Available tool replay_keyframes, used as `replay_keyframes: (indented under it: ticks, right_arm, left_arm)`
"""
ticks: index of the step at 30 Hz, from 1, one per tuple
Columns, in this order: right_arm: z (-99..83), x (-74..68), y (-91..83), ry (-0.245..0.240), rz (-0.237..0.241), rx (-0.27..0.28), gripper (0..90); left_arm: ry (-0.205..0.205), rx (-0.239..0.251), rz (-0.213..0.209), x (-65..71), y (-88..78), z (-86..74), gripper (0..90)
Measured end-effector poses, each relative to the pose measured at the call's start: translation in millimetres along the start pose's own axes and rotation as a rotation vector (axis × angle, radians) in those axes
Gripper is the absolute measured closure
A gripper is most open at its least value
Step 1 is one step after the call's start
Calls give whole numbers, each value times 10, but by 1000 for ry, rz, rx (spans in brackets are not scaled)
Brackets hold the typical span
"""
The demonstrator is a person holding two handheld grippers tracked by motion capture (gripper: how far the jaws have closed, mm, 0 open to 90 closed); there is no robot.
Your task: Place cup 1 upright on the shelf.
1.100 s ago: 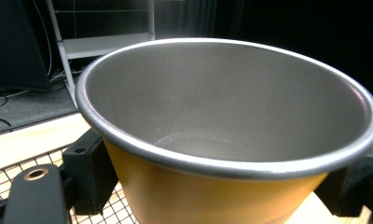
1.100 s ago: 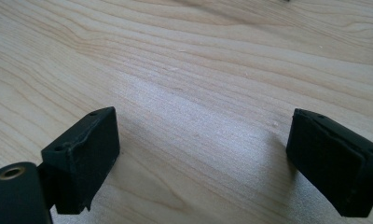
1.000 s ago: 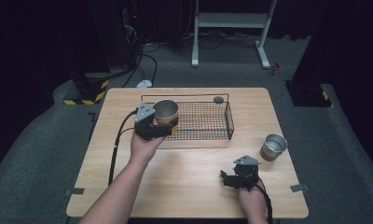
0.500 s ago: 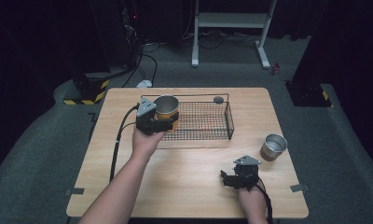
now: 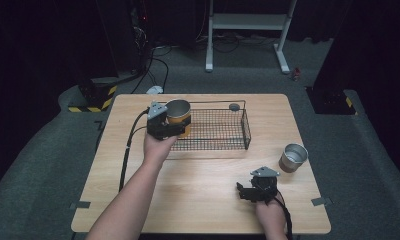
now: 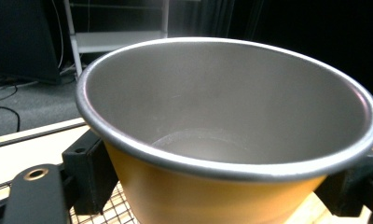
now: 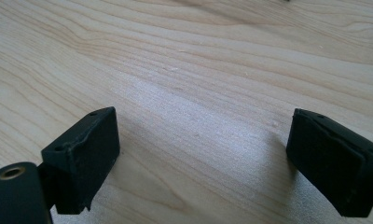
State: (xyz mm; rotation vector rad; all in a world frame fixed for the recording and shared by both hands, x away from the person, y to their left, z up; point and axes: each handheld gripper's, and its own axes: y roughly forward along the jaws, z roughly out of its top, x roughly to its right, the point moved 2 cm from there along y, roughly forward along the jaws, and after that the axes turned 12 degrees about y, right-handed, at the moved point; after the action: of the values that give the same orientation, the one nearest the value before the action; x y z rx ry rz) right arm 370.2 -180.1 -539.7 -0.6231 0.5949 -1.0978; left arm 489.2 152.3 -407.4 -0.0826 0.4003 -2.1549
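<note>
Wooden table (image 5: 198, 200) spreads pale under my high view, with a black wire basket (image 5: 215, 130) standing toward its far side. At the basket's left end I see the left gripper (image 5: 175, 129) clamped on a yellow cup (image 5: 178, 116) with a metal rim, the person's left hand (image 5: 157, 147) behind it. The left gripper view gives me what the high view cannot: the cup's grey metal inside (image 6: 231, 116), bare to the bottom, a black jaw pressed against the yellow wall on either side, and basket mesh (image 6: 112, 212) directly below the cup. So the cup sits squarely between those jaws, held over the basket's left end; whether it touches the mesh I cannot tell. On the near right of the table the right gripper (image 5: 248, 192) rests low, well apart from the cup. Its own view shows me both black jaws spread wide over bare wood grain (image 7: 198, 93), with nothing between them. A plain steel cup (image 5: 293, 157) stands upright on the table beyond it, to the right. Smallest, a dark round disc (image 5: 234, 106) lies at the basket's far edge.
</note>
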Motion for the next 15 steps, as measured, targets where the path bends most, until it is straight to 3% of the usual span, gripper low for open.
replay_keyframes:
  ticks: [6, 15]
  right_arm:
    - [0, 0, 0, 0, 0, 0, 93]
    - [0, -2, -1, 3, 0, -1, 94]
  left_arm:
    - [-2, 4, 5, -15, 88, 37, 156]
    - [-2, -42, 7, -31, 245, 16, 156]
